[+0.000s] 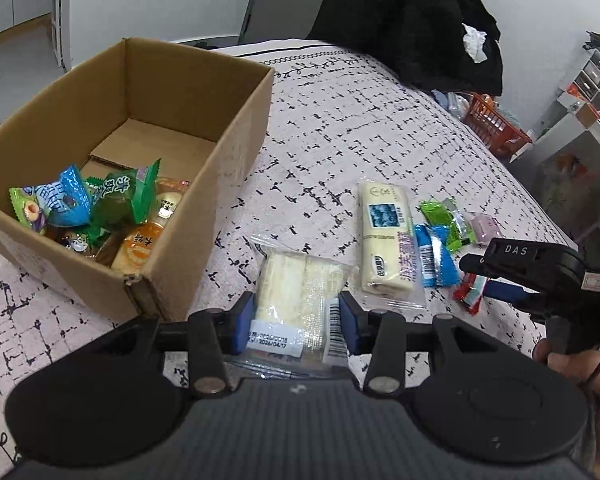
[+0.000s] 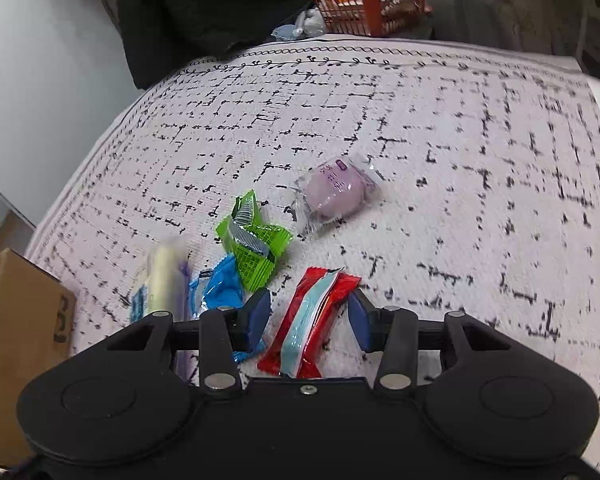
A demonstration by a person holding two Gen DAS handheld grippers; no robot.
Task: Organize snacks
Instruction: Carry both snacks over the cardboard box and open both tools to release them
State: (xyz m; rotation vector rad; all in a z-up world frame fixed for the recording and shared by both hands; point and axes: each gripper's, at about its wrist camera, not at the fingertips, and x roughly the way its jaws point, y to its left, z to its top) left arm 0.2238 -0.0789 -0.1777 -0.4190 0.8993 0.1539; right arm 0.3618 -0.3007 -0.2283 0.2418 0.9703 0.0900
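My left gripper [image 1: 297, 320] is shut on a clear-wrapped pale cake packet [image 1: 300, 288], held just right of the cardboard box [image 1: 204, 92]. The box holds several snack packets [image 1: 100, 216]. My right gripper [image 2: 308, 316] stands open, its blue pads on either side of a red packet [image 2: 312, 316] lying on the patterned cloth; the left wrist view shows the same gripper [image 1: 480, 276] over that red packet [image 1: 470, 294]. Loose on the cloth lie a long cream packet [image 1: 384, 240], a blue packet [image 2: 220, 288], a green packet [image 2: 256, 244] and a purple one [image 2: 336, 192].
The patterned cloth [image 2: 460, 160] covers the whole surface. Black clothing [image 1: 408, 20] hangs at the far edge, with an orange basket [image 2: 376, 4] beside it. A hand [image 1: 560, 360] grips the right tool. Shelving [image 1: 596, 80] stands at far right.
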